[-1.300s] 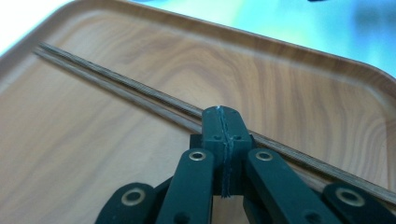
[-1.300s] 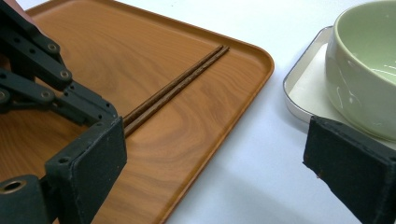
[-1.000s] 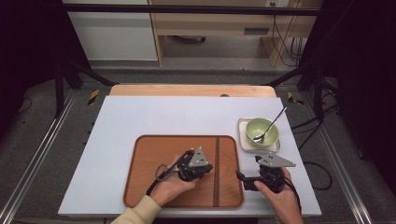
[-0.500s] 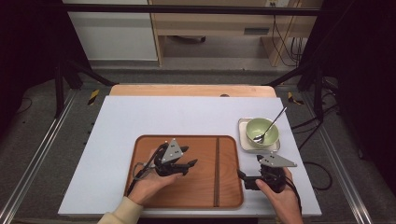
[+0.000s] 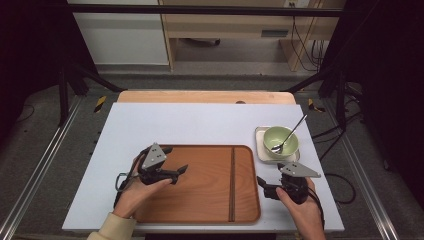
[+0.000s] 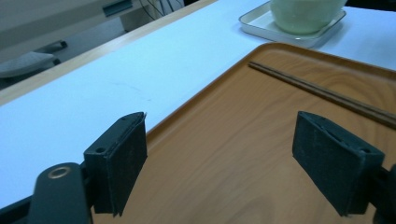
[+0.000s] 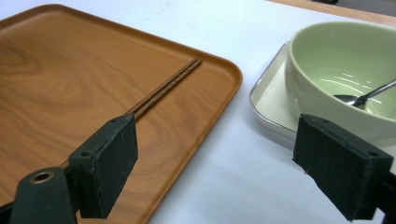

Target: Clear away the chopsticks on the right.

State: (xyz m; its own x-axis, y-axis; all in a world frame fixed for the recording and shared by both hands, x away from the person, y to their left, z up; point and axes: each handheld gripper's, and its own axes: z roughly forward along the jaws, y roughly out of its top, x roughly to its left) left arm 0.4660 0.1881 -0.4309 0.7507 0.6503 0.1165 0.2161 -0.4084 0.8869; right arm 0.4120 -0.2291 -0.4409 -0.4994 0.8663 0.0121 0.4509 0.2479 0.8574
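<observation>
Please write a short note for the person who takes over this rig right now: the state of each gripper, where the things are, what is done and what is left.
Left gripper: open, nothing between the jaws, which have just been opening; it is over the left part of the wooden tray.
Right gripper: open, empty, over the white table beside the tray's right edge.
Things: chopsticks lie together on the tray near its right side. Green bowl with a spoon in it stands on a small white dish, off the tray to the right.
Done: chopsticks laid on the tray.
Left, probably: move the bowl and dish onto the tray.
</observation>
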